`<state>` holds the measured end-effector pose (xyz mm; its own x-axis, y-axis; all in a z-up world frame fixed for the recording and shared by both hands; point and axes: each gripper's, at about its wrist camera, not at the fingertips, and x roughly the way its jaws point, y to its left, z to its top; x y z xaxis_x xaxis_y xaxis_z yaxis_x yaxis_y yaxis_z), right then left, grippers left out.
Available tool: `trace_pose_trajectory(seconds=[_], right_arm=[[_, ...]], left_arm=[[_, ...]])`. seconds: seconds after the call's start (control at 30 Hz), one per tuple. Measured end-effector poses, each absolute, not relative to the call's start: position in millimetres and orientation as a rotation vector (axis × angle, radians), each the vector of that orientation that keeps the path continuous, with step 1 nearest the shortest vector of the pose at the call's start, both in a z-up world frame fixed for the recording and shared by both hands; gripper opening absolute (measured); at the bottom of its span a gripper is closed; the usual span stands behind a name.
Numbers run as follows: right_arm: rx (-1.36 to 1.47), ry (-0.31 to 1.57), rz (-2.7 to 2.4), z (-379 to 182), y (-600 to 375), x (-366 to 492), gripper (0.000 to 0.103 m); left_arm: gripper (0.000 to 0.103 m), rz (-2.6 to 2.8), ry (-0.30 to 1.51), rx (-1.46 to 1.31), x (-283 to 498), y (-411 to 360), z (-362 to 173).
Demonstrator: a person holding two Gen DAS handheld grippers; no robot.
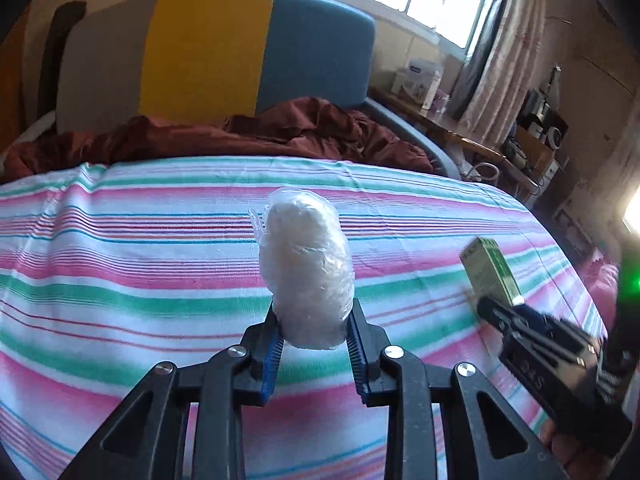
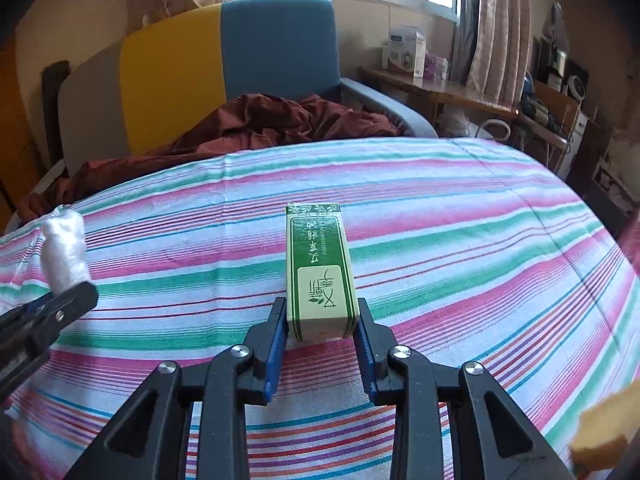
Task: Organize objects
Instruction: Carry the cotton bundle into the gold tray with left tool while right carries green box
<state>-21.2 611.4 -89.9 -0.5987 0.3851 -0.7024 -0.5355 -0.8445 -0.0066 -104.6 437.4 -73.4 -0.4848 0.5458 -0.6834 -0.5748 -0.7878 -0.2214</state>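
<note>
At frame centre over the striped sheet (image 1: 120,240), left gripper (image 1: 314,320) clamps the plastic-wrapped white bundle (image 1: 306,264) and right gripper (image 2: 322,320) clamps the green carton (image 2: 320,276); slick wrap risks slipping out.

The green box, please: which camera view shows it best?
The right wrist view: the green box sits centred and sharp in the right tool, its print visible. The left wrist view shows it only blurred, at the right edge.
</note>
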Motion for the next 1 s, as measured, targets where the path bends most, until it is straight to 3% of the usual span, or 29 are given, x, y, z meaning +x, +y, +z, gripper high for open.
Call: trace_pose_trajectory(seconds=[0.43,1.0], right_arm=[[-0.872,0.170,2.482,-72.1,583.2,-13.4,0.032],[-0.923,0.074,2.542,-72.2,521.1,-8.7,0.032]], left_arm=[[0.029,2.289,0.138,-0.833,-51.6,399.9,-50.9],[0.029,2.300,0.081,-0.865,-27.1,348.5,-45.5]])
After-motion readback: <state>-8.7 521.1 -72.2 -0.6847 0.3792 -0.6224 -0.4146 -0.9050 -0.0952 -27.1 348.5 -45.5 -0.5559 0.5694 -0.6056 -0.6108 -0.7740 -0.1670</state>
